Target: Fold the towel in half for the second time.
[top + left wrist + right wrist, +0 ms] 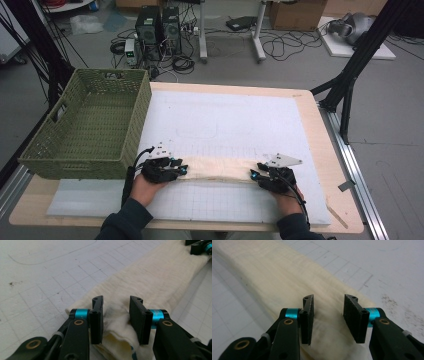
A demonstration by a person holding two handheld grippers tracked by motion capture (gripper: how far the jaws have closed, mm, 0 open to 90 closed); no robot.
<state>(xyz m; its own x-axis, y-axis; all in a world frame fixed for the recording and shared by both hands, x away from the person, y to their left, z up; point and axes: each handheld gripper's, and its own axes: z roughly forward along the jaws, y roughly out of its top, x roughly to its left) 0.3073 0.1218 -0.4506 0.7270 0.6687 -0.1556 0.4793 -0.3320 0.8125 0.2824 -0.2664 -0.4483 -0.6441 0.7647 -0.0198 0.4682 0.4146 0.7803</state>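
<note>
The fingers (pixel 96 317) of the left gripper (pixel 176 168) stand apart over the left end of the cream cloth (pixel 217 169), with a raised fold of fabric between them; the pads do not press on it, so this gripper is released. The fingers (pixel 307 317) of the right gripper (pixel 261 173) likewise stand apart astride the right end of the same cloth, with no visible pinch.

The cloth lies folded into a narrow band on the white gridded mat (pixel 225 125) on the table (pixel 320 150), near the person's edge. Its long axis runs left to right, from one gripper to the other. Each end lies directly ahead of and below its own fingers, so neither hand is nearer.

The green basket (pixel 87 127) stands at the table's left side, closer to the left gripper. Judged next: both grippers close on their ends.
</note>
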